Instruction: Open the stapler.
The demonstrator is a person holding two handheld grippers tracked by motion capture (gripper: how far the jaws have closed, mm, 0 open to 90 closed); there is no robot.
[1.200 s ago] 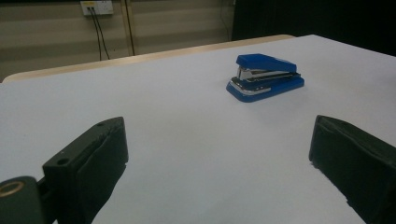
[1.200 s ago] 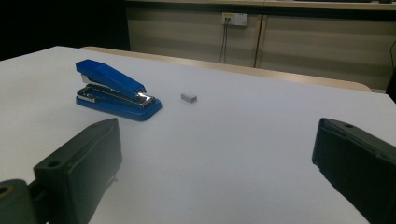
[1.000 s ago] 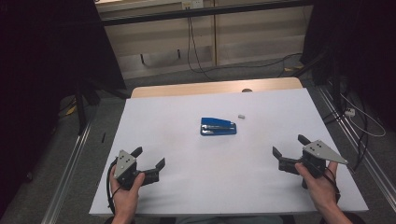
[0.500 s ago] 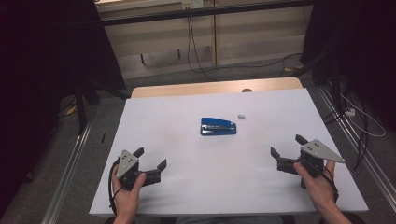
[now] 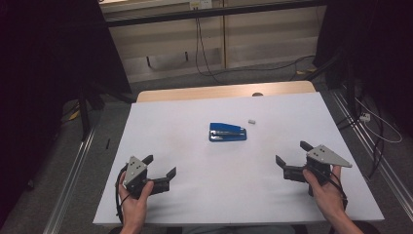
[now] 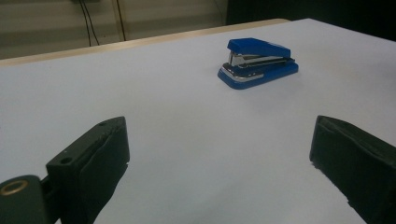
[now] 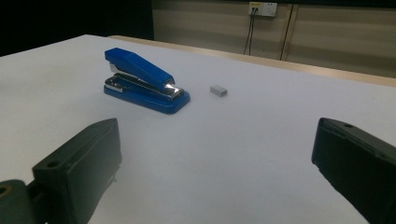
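Judging from its metal inner channel and hard plastic shell, the stapler [image 5: 227, 132] should handle as a stiff, fairly dense item for its size, with glossy sides that may slip under a light pinch. The best hold looks to be across the 2 long sides of the base near the middle, since squeezing top against bottom would likely press the hinged arm down. It is blue, with a sloped top arm raised over a bright metal strip and a flat blue base. It lies near the middle of the white table [image 5: 195, 204], well apart from both tongs. A small grey block [image 5: 252, 121], possibly a strip of staples, sits just beside its far right end. The left tongs [image 5: 164, 170] and right tongs [image 5: 290, 156] are both spread wide and hold nothing.
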